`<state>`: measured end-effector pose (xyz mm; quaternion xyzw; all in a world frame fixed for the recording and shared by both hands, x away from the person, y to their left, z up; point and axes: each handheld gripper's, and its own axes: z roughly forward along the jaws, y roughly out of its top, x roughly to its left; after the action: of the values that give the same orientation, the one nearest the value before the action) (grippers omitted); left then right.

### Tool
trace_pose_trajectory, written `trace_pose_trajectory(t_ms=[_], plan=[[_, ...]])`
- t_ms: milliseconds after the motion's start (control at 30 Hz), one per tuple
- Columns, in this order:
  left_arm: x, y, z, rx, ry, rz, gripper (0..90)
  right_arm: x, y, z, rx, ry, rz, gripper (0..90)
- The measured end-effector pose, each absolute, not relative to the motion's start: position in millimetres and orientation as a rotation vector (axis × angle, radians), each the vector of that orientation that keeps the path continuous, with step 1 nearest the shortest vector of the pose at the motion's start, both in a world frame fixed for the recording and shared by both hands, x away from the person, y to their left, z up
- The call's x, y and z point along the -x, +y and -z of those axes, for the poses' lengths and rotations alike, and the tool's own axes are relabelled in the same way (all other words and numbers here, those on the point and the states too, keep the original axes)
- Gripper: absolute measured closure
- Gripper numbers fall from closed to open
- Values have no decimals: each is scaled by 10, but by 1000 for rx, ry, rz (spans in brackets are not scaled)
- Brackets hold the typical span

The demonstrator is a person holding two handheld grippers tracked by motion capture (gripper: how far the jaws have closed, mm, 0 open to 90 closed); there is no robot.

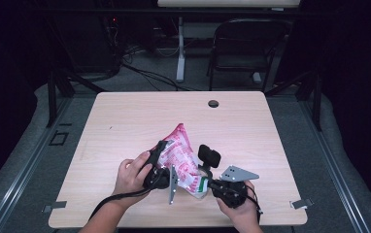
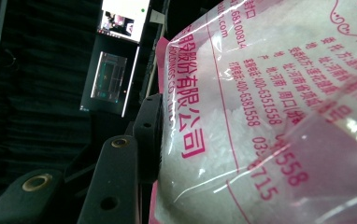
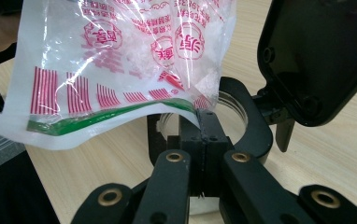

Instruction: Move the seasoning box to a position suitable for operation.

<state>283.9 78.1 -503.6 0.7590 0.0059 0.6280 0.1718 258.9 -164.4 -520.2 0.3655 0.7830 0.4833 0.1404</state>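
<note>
The plastic bag (image 1: 181, 158) of white grains (printed in pink) hangs above the table (image 1: 125, 121) near its front edge, between both grippers. The left gripper (image 1: 160, 160) clamps its side; the right gripper (image 3: 203, 135) pinches its bottom corner, jaws closed together.

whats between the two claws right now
A clear bag with pink print, holding white granules, spans between the left claw and right claw, seen from the high view.
</note>
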Motion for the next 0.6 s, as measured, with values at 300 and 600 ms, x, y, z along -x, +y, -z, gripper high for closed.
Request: trace_pose_trajectory(t_ms=[300, 600], plan=[[-2839, 774, 5031, -2152, 11, -1782, 624, -2581, -1646, 5207, -1065, 2256, -1393, 900], [-2838, 797, 5021, -2156, 19, -1784, 625, -2600, -1628, 5213, -1058, 2260, -1402, 900]])
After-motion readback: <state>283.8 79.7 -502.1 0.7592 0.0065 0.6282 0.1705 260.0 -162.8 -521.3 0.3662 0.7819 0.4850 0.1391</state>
